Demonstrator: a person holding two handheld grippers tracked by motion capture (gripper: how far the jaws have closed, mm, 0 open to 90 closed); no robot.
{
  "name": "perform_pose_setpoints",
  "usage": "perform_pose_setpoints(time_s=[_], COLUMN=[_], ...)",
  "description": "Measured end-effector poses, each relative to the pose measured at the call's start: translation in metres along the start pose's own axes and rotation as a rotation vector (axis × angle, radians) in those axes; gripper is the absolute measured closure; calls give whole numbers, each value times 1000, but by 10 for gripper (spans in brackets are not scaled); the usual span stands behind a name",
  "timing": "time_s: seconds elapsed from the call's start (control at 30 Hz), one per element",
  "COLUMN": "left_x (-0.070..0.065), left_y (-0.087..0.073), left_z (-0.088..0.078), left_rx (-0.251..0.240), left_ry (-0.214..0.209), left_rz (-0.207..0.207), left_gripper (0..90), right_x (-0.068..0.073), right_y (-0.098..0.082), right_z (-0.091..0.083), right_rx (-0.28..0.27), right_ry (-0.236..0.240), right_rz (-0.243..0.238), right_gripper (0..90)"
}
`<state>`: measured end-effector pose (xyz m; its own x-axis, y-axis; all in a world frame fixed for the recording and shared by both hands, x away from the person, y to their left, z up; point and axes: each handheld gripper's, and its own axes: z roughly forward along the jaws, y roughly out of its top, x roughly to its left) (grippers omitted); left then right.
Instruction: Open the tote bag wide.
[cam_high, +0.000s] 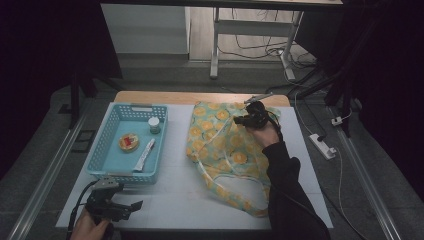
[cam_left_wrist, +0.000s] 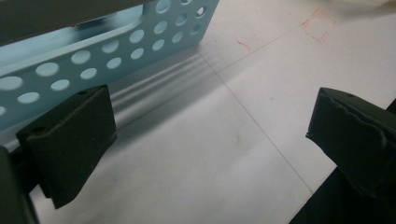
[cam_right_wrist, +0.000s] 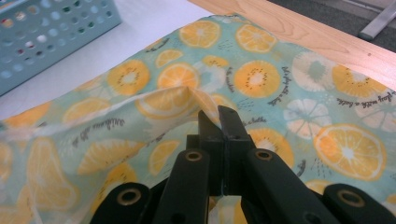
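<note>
A cloth bag (cam_high: 225, 145) printed with orange slices lies spread on the white tabletop (cam_high: 190, 195), right of centre. My right gripper (cam_high: 241, 120) is over the bag's far part. In the right gripper view its jaws (cam_right_wrist: 218, 114) are shut on a raised fold of the bag (cam_right_wrist: 140, 79). My left gripper (cam_high: 131, 209) rests near the front left edge, just in front of a blue perforated basket (cam_high: 162, 145). Its jaws (cam_left_wrist: 210, 121) stand wide open over bare tabletop, with the basket wall (cam_left_wrist: 116, 46) close by.
Inside the basket are a small white-lidded jar (cam_high: 154, 124), a round yellow and red item (cam_high: 129, 142) and a white tube (cam_high: 144, 154). A wooden strip (cam_high: 200, 97) edges the table's far side. A power strip (cam_high: 322, 146) and cables lie on the floor at right.
</note>
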<state>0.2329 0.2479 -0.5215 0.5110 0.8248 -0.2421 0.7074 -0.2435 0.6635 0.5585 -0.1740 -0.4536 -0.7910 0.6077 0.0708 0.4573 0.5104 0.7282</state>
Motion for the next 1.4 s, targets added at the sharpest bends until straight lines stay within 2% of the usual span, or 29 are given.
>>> perform_pose_setpoints(time_s=[0.13, 0.23, 0.43, 0.53, 0.77, 0.87, 0.9, 1.07, 1.13, 1.23, 1.37, 1.4], left_x=[0, 0, 0, 0, 0, -1, -1, -1, -1, -1, -1, -1], left_y=[0, 0, 0, 0, 0, 0, 0, 0, 0, 0, 0, 0], left_z=[0, 0, 0, 0, 0, 0, 0, 0, 0, 1, 0, 0], left_rx=[1, 0, 0, 1, 0, 1, 1, 4, 6, 5, 6, 6], left_ry=[-2, -2, -1, 0, 4, 6, 6, 8, 9, 10, 10, 10], left_rz=[0, 0, 1, 1, 2, 2, 3, 4, 5, 5, 7, 7], left_gripper=[9, 9, 9, 10, 10, 10, 10, 11, 10, 10, 10, 10], right_x=[-6, -8, -11, -12, -12, -10, -10, -3, -1, 12, 27, 31], right_y=[-1, -10, -27, -31, -28, -26, -26, -25, -25, -30, -37, -39], right_z=[14, 32, 50, 52, 29, 15, 15, -8, -10, -21, -29, -31], right_rx=[23, 74, 132, 136, 82, 58, 58, 21, 20, 20, 50, 56], right_ry=[-18, -35, -35, -29, -21, -27, -27, -8, -2, -2, 6, 21], right_rz=[-12, -34, -22, -7, 35, 28, 28, 36, 42, 31, 1, -3], right_gripper=[892, 892, 884, 827, 535, 444, 444, 325, 304, 198, 138, 133])
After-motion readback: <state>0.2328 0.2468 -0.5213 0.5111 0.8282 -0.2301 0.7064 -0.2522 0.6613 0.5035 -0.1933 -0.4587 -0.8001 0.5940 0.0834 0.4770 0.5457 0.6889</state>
